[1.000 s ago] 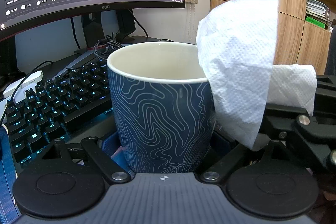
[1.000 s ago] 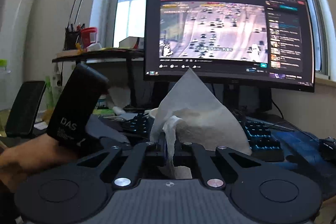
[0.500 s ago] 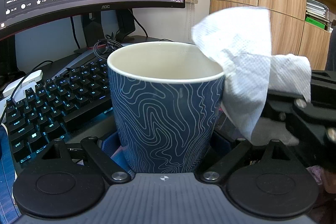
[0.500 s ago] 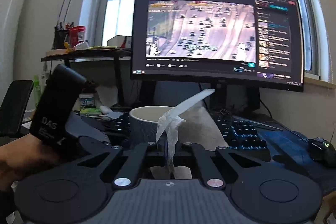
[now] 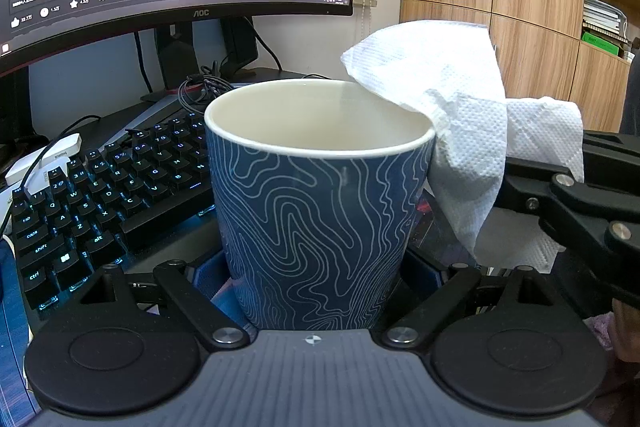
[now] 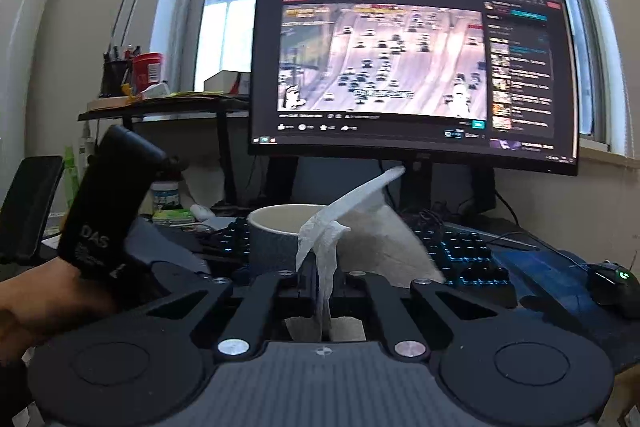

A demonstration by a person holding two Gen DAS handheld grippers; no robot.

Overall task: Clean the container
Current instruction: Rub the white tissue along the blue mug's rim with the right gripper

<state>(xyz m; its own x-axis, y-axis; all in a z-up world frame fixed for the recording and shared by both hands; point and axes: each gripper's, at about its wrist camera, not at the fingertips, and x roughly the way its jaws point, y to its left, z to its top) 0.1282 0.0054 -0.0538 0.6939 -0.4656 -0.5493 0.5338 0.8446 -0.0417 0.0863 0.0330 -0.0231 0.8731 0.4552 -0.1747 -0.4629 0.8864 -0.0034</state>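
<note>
A blue cup (image 5: 320, 211) with white wavy lines and a cream inside stands upright, held between the jaws of my left gripper (image 5: 316, 279), which is shut on its base. My right gripper (image 6: 322, 279) is shut on a white paper towel (image 6: 324, 251). In the left wrist view the towel (image 5: 452, 115) drapes against the cup's right rim and outer wall, with the right gripper (image 5: 560, 195) just to its right. The cup (image 6: 276, 239) shows beyond the towel in the right wrist view. The cup's inside bottom is hidden.
A backlit black keyboard (image 5: 100, 195) lies left of and behind the cup. A monitor (image 6: 412, 67) stands behind it. A black mouse (image 6: 616, 287) sits at the right. Wooden cabinets (image 5: 500, 7) are at the right. A side table (image 6: 160, 103) with clutter stands at the left.
The paper towel has come down from above the cup's right side and now rests against the rim and outer wall. The right gripper moved closer to the cup. The cup has not moved.
</note>
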